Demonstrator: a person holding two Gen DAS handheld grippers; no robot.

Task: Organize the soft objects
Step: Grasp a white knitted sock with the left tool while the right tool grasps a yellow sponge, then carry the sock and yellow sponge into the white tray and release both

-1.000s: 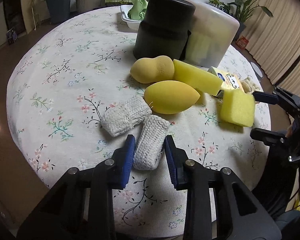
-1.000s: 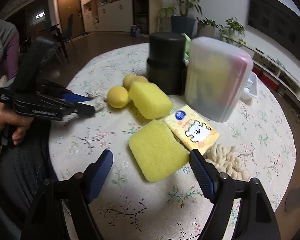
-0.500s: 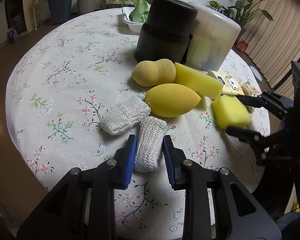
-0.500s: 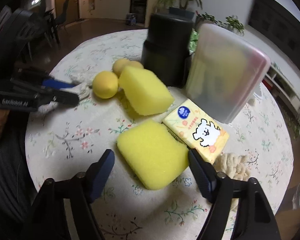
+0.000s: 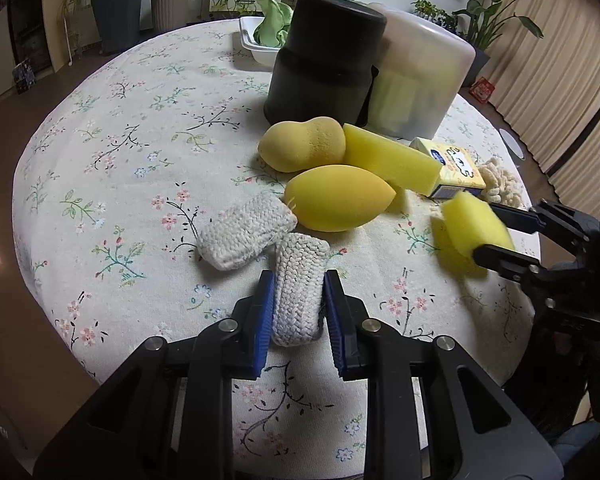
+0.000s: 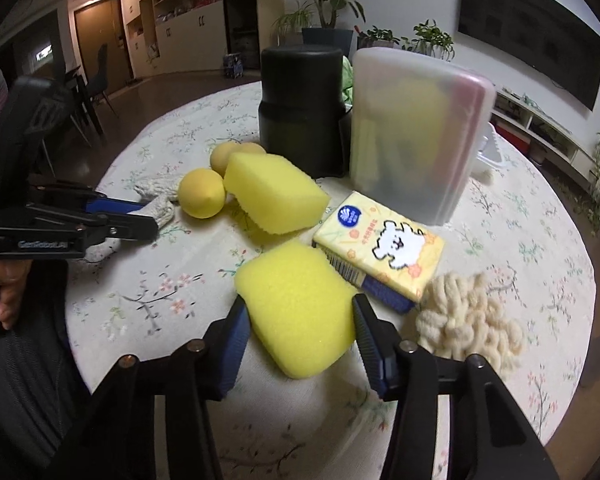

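My left gripper (image 5: 298, 312) is shut on a white knitted roll (image 5: 299, 290) low over the floral tablecloth; a second knitted roll (image 5: 246, 231) lies just left of it. My right gripper (image 6: 298, 336) is shut on a yellow sponge block (image 6: 300, 308), lifted and tilted; it also shows in the left wrist view (image 5: 474, 226). An egg-shaped yellow puff (image 5: 336, 198), a gourd-shaped puff (image 5: 302, 149) and a long yellow sponge (image 5: 390, 164) lie mid-table.
A black cylinder container (image 5: 324, 68) and a translucent lidded box (image 5: 418, 84) stand at the back. A yellow tissue pack (image 6: 380, 246) and a cream yarn bundle (image 6: 468, 320) lie by the right gripper. A white tray with green cloth (image 5: 266, 36) is behind.
The left jaws closed onto the knitted roll. The right jaws moved in, closed on the yellow sponge block and raised it off the cloth.
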